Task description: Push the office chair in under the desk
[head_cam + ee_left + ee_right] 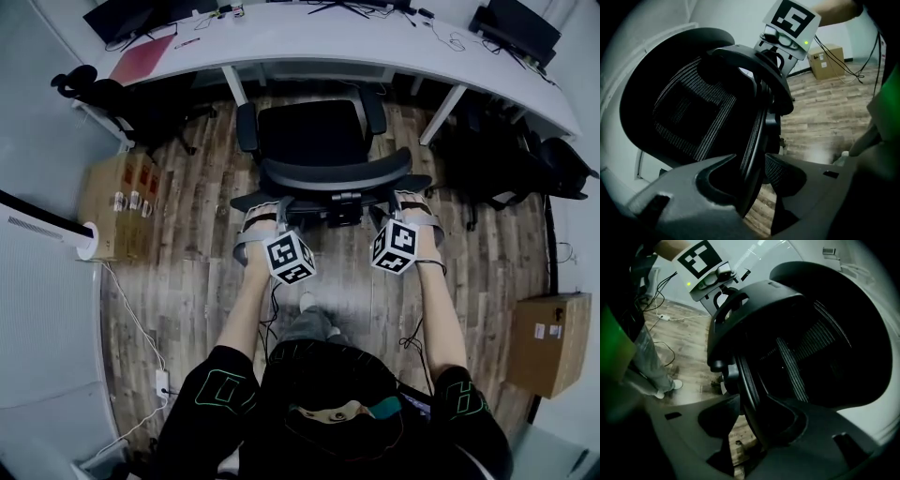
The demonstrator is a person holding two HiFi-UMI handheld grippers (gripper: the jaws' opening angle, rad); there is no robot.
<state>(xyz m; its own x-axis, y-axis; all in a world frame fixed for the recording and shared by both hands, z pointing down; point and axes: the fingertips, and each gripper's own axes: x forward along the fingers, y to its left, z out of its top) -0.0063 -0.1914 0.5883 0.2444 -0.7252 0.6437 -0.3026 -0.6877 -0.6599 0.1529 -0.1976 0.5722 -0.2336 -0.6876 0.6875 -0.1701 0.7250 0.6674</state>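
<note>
Office chair (pixel 319 141) is set just before the desk (pixel 375 47), backrest (pixel 337 175) nearest the person. Its rim is straddled by left gripper (pixel 278 208) and right gripper (pixel 401 202). One box (pixel 117 202) is placed left, a second box (pixel 548 342) right.

Office chair (pixel 323 155): backrest (pixel 693 112) is black woven mesh, open ribbed weave, held in a smooth black plastic frame (pixel 757 126) with a slight sheen; seat (pixel 309 127) reads as matt black cloth.
Floor (pixel 187 281): wood-look planks, mixed brown and grey, streaky grain, low sheen.
Desk (pixel 309 37): top smooth, white, matt.
Cardboard boxes (pixel 117 202): plain brown, matt, pale paper labels stuck on.
Left gripper (pixel 752 163): jaws of matt grey plastic, faintly grainy; pad (pixel 780 171) black with a fine dimpled texture.
Right gripper (pixel 752 408): same matt grey plastic.
Marker cubes (pixel 291 258): flat black-on-white print.
</note>
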